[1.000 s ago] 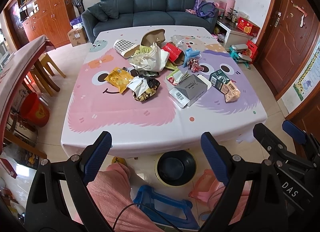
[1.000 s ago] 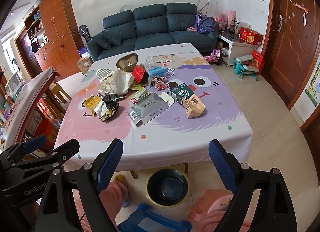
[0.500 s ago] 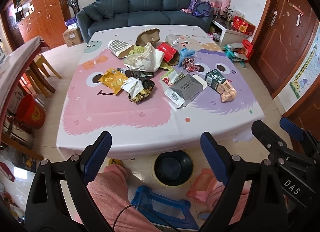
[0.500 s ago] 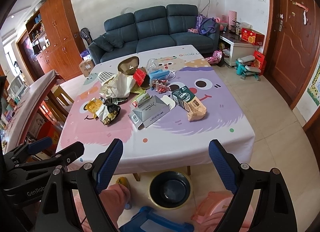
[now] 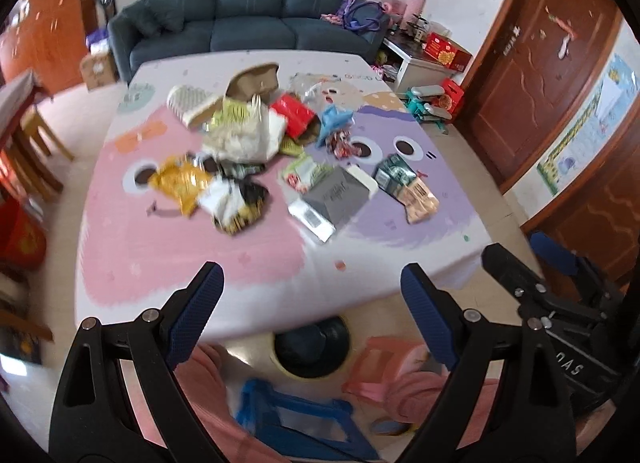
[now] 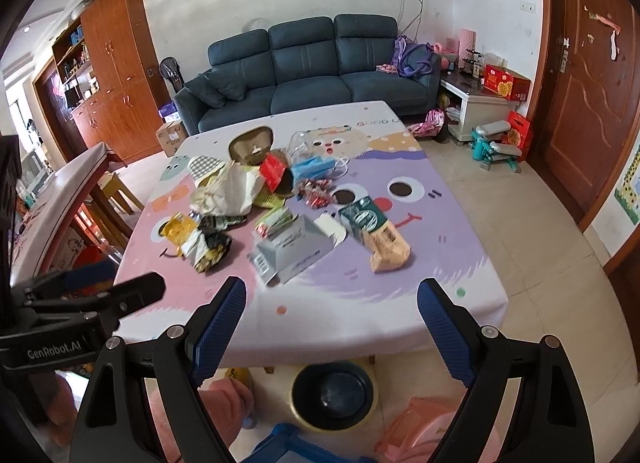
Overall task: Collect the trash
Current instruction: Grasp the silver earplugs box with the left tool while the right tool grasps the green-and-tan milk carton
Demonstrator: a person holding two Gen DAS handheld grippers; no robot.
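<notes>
The left gripper (image 5: 310, 291) is spread wide with nothing between its blue-padded fingers (image 5: 196, 315), held short of the table's near edge. The right gripper (image 6: 330, 311) is just as wide open and also empty; it touches nothing.

Below them, on the floor under the table edge, stands a round bin (image 6: 334, 393) with a yellow rim and a dark liner; what lies inside it cannot be made out. A blue plastic stool (image 5: 296, 415) and a pink one (image 5: 380, 363) sit just beside it, partly hidden by the person's pink-clad legs (image 5: 208, 391).

The trash lies on the table (image 6: 360, 303), which is covered by a pink and purple cartoon cloth. Nearest is a grey carton (image 6: 290, 253) lying open at one end. Right of it is a tan snack packet (image 6: 388, 249) touching a green packet (image 6: 362, 217). To the left are a crumpled black and white wrapper (image 6: 208, 247) and a yellow wrapper (image 6: 178, 227). Farther back a white plastic bag (image 6: 228, 189), a red packet (image 6: 274, 171), a blue face mask (image 6: 316, 167) and a brown cardboard piece (image 6: 252, 145) are heaped together, overlapping.

The left wrist view is motion-blurred, so labels there are unreadable. Beyond the table stands a dark blue sofa (image 6: 304, 67).
</notes>
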